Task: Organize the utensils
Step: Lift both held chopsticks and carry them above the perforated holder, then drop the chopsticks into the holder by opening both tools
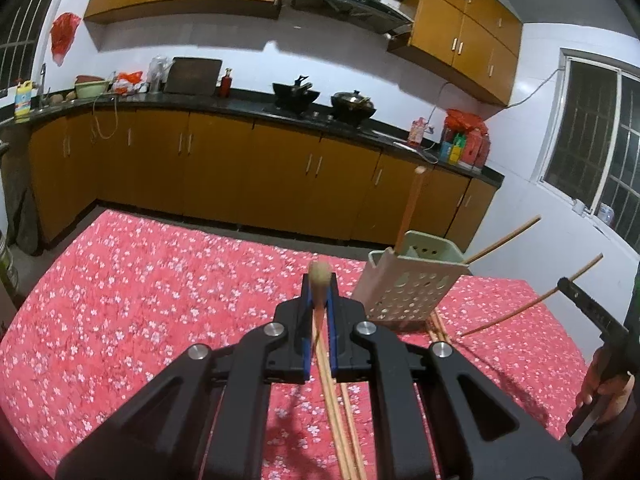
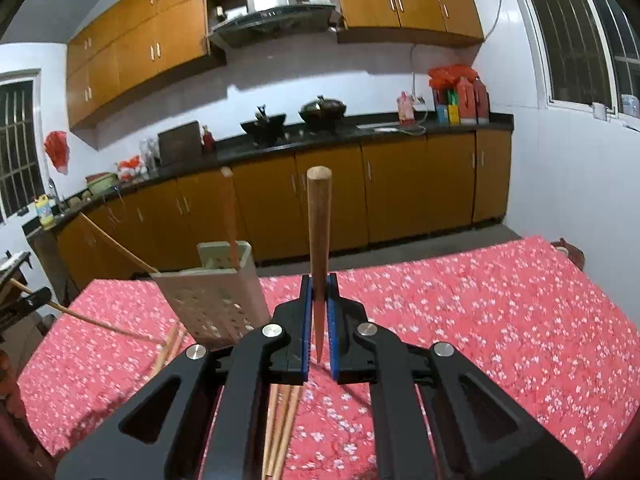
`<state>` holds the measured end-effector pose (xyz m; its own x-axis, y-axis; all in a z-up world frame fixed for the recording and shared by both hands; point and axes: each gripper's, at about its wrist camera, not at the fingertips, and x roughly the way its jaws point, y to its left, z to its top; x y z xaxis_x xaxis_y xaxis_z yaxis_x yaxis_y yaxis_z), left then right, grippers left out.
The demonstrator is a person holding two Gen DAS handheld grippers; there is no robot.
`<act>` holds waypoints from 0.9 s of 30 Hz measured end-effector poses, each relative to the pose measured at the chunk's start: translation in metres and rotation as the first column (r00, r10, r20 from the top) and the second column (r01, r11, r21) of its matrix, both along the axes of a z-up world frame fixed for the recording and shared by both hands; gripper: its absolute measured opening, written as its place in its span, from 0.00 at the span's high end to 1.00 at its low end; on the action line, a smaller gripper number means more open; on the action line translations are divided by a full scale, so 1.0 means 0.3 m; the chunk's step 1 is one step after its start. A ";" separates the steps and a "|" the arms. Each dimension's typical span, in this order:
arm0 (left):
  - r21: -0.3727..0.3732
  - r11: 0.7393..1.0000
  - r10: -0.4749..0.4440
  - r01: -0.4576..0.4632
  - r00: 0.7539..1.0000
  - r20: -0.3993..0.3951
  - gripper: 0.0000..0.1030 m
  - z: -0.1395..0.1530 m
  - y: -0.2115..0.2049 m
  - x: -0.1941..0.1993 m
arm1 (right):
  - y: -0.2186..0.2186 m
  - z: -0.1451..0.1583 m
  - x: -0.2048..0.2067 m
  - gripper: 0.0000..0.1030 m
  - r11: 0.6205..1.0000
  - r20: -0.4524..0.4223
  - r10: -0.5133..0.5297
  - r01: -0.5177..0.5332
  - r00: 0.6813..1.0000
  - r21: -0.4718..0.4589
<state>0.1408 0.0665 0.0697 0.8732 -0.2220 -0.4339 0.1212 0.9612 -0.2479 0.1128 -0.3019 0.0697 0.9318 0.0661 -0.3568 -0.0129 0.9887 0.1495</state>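
Observation:
My left gripper point(image 1: 319, 280) is shut on a wooden chopstick point(image 1: 320, 276) that points straight at the camera, held above the table. My right gripper point(image 2: 319, 280) is shut on another chopstick point(image 2: 319, 220) that stands upright between the blue pads. A pale green perforated utensil holder point(image 1: 412, 284) stands on the table with chopsticks point(image 1: 408, 204) sticking out of it; it also shows in the right wrist view point(image 2: 218, 292). The right gripper and its chopstick point(image 1: 532, 300) show at the right edge of the left wrist view. Loose chopsticks point(image 2: 280, 432) lie on the cloth.
The table carries a red floral cloth point(image 1: 140, 300). Behind it run a kitchen counter point(image 1: 240, 100) with woks, bottles and orange cabinets. A window point(image 1: 592, 136) is on the right wall.

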 end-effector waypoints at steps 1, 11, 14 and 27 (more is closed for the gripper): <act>0.004 1.000 -0.008 0.008 1.000 0.012 0.93 0.015 -0.007 -0.006 | 0.004 0.015 -0.005 0.93 1.000 0.011 0.007 -0.007 1.000 0.003; 0.019 0.994 -0.105 0.104 0.988 0.114 0.93 0.184 -0.081 -0.056 | 0.072 0.202 -0.063 0.93 0.980 0.146 0.179 -0.190 0.973 0.059; 0.030 0.992 -0.123 0.120 0.979 0.163 0.93 0.248 -0.125 -0.052 | 0.102 0.248 -0.048 0.93 0.982 0.187 0.174 -0.185 0.967 0.042; 0.029 0.999 -0.026 0.017 0.939 0.344 0.93 0.461 -0.296 0.117 | 0.175 0.232 0.168 0.93 0.987 0.107 0.157 -0.159 0.982 0.012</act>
